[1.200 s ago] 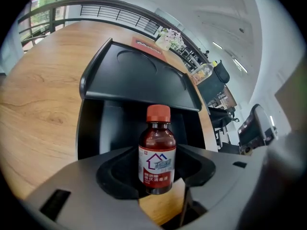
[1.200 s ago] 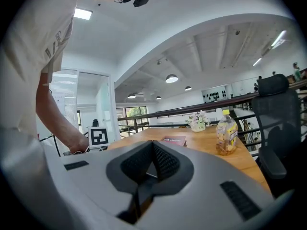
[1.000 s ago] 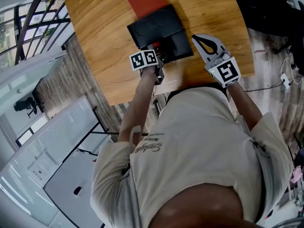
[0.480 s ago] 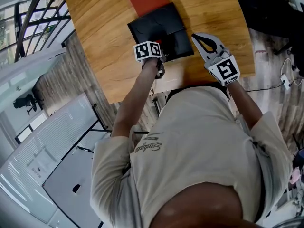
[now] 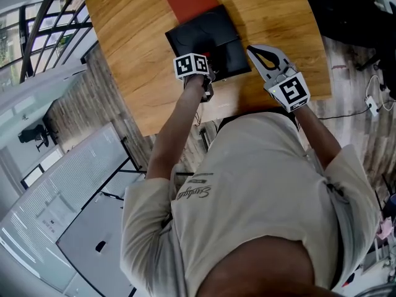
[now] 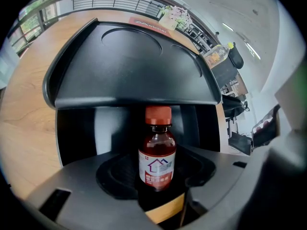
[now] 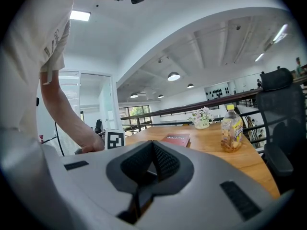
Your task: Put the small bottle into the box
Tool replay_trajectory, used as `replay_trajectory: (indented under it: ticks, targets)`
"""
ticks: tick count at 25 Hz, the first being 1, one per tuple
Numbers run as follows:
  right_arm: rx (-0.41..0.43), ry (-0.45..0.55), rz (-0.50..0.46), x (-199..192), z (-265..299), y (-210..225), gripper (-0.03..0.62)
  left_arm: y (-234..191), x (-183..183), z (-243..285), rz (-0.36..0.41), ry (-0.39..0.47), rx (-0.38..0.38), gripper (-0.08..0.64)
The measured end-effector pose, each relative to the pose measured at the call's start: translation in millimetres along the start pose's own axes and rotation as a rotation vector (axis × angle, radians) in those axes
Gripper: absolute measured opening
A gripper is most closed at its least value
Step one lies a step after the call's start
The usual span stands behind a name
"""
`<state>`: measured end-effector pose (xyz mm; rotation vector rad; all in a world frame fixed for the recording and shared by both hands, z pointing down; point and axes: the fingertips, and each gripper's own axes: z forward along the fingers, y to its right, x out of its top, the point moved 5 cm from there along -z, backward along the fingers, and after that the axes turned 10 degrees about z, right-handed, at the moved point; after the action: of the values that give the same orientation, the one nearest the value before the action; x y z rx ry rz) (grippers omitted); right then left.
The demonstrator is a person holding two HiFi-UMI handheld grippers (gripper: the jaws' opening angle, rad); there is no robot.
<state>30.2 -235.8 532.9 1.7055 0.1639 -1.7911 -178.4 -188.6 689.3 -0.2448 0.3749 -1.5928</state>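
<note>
Small bottle [image 6: 157,159] clamped upright in left gripper [image 6: 156,186] at open black box [image 6: 129,61]; right gripper [image 5: 255,49] closed, empty.

obstacle: raised lid [image 6: 129,66] overhangs box [image 6: 76,128] mouth | free: bare tabletop [image 6: 24,123] left of box

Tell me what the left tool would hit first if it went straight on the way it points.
Likely the black box, at its dark inner wall under the overhanging lid. The left tool grips the small bottle upright, so the bottle would probably touch first; depth is hard to judge.
</note>
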Motion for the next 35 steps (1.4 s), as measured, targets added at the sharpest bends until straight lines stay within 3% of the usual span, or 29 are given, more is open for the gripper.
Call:
replay_trajectory:
  ticks: [6,20,25,29,35]
  targets:
    - [0.001,0.000,0.001,-1,0,-1,-0.005,0,1,0,-0.018,0.005,-0.001,0.230]
    - [-0.021,0.030,0.015,8,-13,-14,-0.006,0,-1,-1,0.020,0.018,0.022,0.232]
    - [-0.031,0.041,0.022,11,-19,-20,-0.005,4,-3,-8,0.058,0.054,0.056,0.232]
    - [-0.053,0.044,0.045,9,-25,-22,-0.005,10,-8,-17,0.066,0.085,0.045,0.232]
    - [-0.019,0.024,0.023,8,-22,-33,-0.005,17,-10,-41,0.036,0.185,-0.004,0.230]
